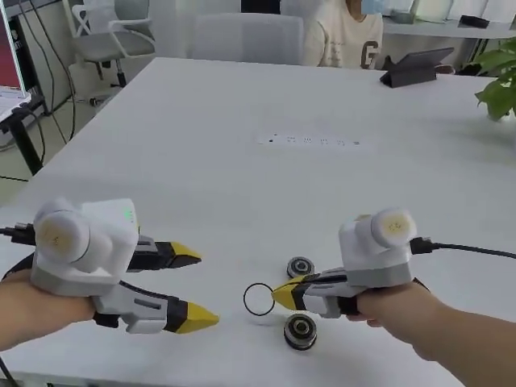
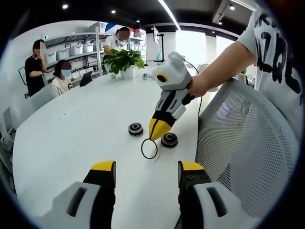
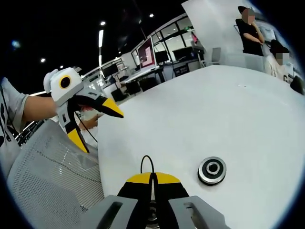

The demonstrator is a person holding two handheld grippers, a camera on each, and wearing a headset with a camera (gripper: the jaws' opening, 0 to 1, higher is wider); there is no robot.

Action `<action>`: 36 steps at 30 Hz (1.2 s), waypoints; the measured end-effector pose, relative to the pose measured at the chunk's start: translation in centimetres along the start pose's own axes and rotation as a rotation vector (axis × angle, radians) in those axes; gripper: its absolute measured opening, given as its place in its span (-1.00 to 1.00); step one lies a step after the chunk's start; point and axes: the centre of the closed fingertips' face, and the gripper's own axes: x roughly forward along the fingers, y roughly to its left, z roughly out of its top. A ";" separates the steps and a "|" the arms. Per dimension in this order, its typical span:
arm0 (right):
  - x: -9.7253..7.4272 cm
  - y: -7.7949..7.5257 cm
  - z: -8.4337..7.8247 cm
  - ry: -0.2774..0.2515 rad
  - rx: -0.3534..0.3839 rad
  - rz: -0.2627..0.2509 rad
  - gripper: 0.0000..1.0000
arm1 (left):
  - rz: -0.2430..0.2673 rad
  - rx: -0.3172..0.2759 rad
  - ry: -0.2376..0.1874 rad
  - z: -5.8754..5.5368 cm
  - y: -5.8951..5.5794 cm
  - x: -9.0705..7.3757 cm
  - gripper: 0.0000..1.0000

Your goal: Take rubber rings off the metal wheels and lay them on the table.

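Note:
My right gripper is shut on a thin black rubber ring, which hangs from its yellow tips close over the white table. In the right gripper view the ring loops out past the shut tips. Two metal wheels lie flat beside it, one beyond the gripper and one nearer me. My left gripper hovers to the left, open and holding nothing. The left gripper view has its jaws spread and facing the right gripper, the ring and both wheels.
A person sits at the table's far end beside a tablet on a stand. A plant stands at the far right. Office chairs are at the back left. A mesh chair back is close behind me.

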 end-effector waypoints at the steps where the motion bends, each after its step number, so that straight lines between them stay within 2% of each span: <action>1: 0.1 0.0 -0.1 0.005 -0.005 -0.003 -1.00 | 0.001 -0.001 0.000 0.0 0.0 0.0 -0.01; 7: 0.5 -0.1 -0.4 0.024 -0.029 -0.020 -1.00 | 0.005 -0.008 0.004 -0.3 0.2 -0.2 -0.01; 11: 0.5 -0.4 -0.4 0.023 -0.046 -0.034 -0.85 | 0.006 -0.009 0.008 -0.5 0.3 -0.2 -0.01; 20: -0.4 -0.5 -0.1 0.009 -0.049 -0.034 -0.73 | 0.003 -0.006 0.010 -0.3 0.4 -0.2 -0.01; 27: -1.5 -0.7 0.4 -0.018 -0.052 -0.037 -0.67 | -0.009 0.007 0.008 0.6 0.3 0.3 -0.02; 36: -3.5 -1.2 0.5 -0.049 -0.052 -0.044 -0.63 | -0.039 0.036 0.008 1.9 -0.1 1.6 -0.03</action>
